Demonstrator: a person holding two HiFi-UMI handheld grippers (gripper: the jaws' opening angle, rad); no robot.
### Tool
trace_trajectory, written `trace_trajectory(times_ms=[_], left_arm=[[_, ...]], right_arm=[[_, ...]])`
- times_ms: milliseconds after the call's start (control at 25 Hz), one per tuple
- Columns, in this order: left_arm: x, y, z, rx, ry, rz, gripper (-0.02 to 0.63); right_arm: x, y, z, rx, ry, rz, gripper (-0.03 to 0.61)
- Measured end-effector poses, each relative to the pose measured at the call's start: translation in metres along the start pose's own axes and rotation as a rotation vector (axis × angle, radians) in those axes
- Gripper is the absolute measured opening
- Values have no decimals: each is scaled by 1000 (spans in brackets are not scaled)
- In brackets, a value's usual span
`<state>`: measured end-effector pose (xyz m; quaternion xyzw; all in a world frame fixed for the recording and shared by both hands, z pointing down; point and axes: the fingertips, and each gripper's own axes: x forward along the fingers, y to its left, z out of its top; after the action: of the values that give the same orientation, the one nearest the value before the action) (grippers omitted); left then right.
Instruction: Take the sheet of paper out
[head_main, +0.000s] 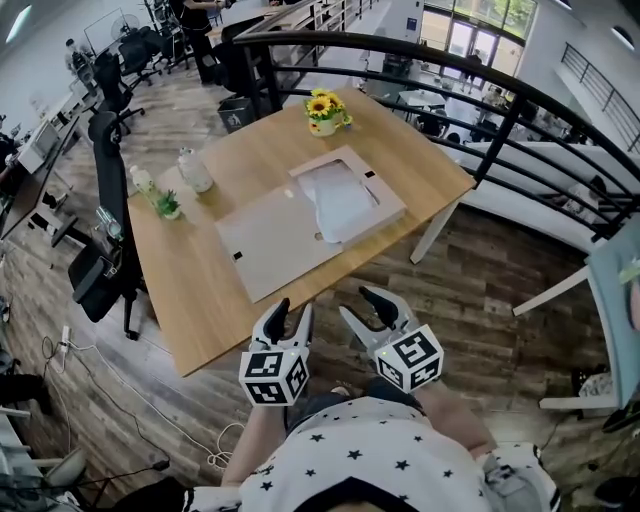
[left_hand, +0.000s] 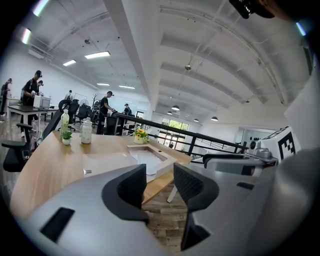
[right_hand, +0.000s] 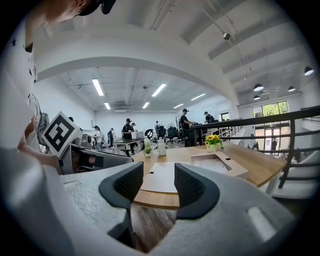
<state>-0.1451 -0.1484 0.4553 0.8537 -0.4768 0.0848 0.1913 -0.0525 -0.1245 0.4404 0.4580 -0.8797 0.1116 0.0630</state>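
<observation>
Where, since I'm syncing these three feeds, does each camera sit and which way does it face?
Head view: on the person's head, looking steeply down at the table, box and paper; shows left tool, right tool, starred shirt.
Left gripper view: on the left tool, facing the table along open, empty jaws; right tool at right.
Right gripper view: on the right tool, facing the table along open, empty jaws; left tool at left.
Shared: all three see the box and flowers.

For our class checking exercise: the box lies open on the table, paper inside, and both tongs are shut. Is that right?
No. Both are open: the left tongs and right tongs stand apart and empty in their own gripper views. The box does lie open on the table, paper inside.
</observation>
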Motion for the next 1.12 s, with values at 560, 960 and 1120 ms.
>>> trace_trajectory(times_ms=[560, 960, 1120], left_arm=[[41, 11, 5, 0, 24, -3, 163], [122, 23, 30, 12, 38, 2, 163], [158, 28, 48, 14, 45, 6, 163]], right_arm=[[29, -26, -10, 35, 32, 12, 178], [76, -102, 14, 30, 22, 17, 178], [96, -134, 30, 27, 26, 21, 178]])
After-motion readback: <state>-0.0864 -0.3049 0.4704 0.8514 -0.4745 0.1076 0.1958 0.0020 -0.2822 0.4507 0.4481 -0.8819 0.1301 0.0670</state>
